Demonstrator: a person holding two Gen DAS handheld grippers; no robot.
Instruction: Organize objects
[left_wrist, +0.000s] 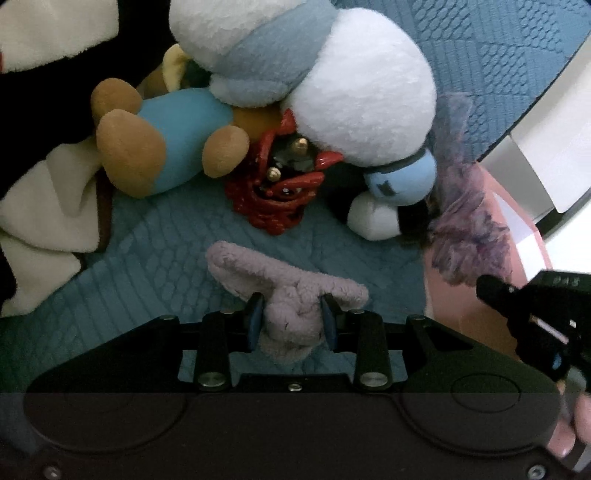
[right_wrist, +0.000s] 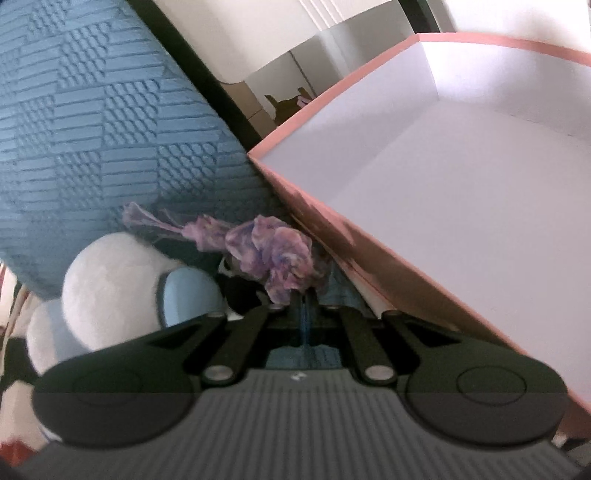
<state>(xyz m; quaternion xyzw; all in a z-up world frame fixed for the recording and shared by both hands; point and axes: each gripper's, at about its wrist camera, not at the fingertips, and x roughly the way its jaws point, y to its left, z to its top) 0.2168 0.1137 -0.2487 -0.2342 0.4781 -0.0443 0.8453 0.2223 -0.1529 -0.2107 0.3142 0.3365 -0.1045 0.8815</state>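
The pink box looks bare — the left gripper clamps a grey plush piece, the right gripper pinches a purple fabric tuft at its 12 o'clock, other toys unsorted.

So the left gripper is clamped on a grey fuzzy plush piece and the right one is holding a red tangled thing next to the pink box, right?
Not quite. The right wrist view shows the right gripper shut on a purple fabric tuft, not a red thing, beside the pink box. The left gripper does clamp the grey fuzzy plush piece.
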